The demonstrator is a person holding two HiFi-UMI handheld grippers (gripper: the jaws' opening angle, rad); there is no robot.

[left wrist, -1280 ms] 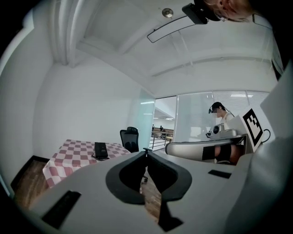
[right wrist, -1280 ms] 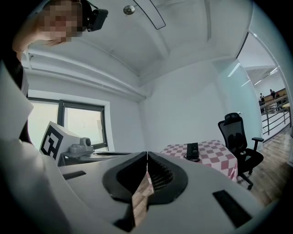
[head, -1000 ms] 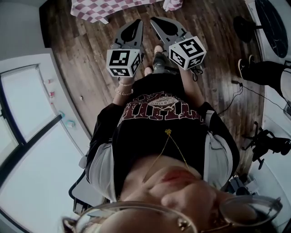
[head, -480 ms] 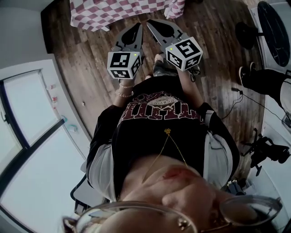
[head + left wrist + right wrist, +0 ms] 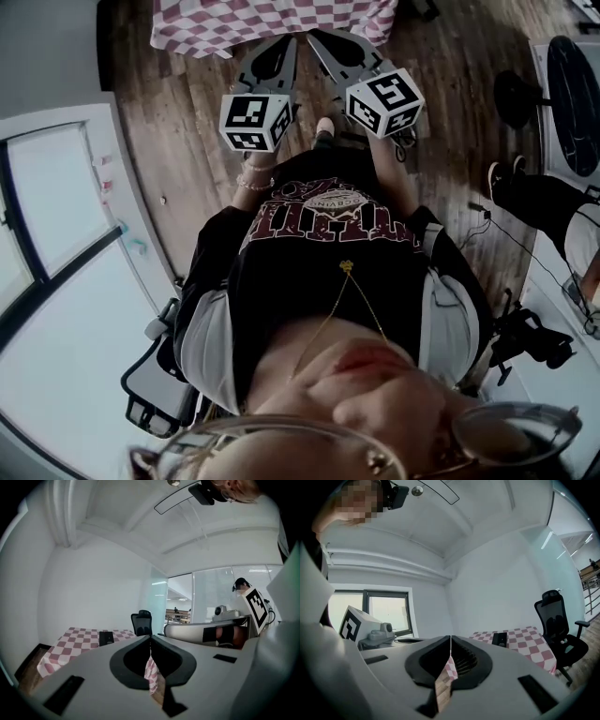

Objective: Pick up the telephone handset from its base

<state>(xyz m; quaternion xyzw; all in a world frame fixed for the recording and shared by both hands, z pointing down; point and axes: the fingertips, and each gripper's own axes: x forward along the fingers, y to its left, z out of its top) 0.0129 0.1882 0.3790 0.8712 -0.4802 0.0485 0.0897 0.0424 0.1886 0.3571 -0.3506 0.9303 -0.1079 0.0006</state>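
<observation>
- A dark plank floor point(image 5: 187, 112); a pink-checked clothed table point(image 5: 75, 639) stands ahead.
- The small black telephone point(image 5: 106, 638), as I judge it, sits mid-table, handset untouched.
- The left gripper point(image 5: 150, 638) and right gripper point(image 5: 450, 638) have jaws pressed together, empty, well short of it; the whole pickup remains.

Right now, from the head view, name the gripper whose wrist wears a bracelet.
The left gripper, at picture left: a bracelet shows on the wrist just below its marker cube. No bracelet shows by the right gripper.

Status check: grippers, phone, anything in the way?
Left gripper shut, empty; right gripper shut, empty. Phone on checkered table ahead, untouched. Chair by table, not blocking.
</observation>
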